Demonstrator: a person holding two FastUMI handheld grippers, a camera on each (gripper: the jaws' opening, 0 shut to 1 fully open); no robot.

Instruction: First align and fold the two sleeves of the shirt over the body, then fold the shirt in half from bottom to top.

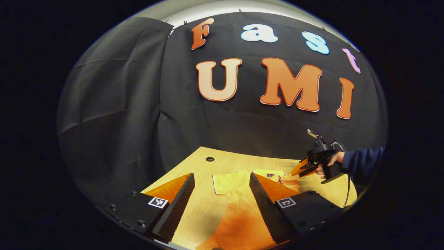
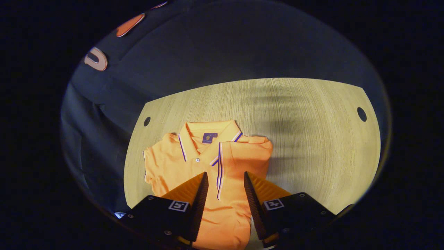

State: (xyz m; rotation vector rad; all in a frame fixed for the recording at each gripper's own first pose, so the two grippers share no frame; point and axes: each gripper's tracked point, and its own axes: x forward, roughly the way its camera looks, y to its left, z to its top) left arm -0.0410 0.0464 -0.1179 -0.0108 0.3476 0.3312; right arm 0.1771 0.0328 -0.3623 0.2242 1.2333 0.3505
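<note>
An orange polo shirt (image 2: pixel 208 156) lies face up on the wooden table (image 2: pixel 312 139), collar toward the far wall. Its right sleeve (image 2: pixel 242 152) is folded over the body, the striped cuff running down the chest; its left sleeve (image 2: pixel 154 161) still lies spread out. My right gripper (image 2: pixel 225 178) hovers open above the folded sleeve's cuff, nothing between its fingers. My left gripper (image 1: pixel 222 180) stands open above the shirt (image 1: pixel 239 208) near the spread sleeve (image 1: pixel 225 184), holding nothing. In the left gripper view, a hand in a dark sleeve holds the right gripper (image 1: pixel 305 168) above the shirt's far side.
The table (image 1: pixel 204 208) has a round hole (image 2: pixel 147 121) near its back left corner and another hole (image 2: pixel 361 114) at the back right. Black cloth walls close in behind and at the left. Bare wood lies right of the shirt.
</note>
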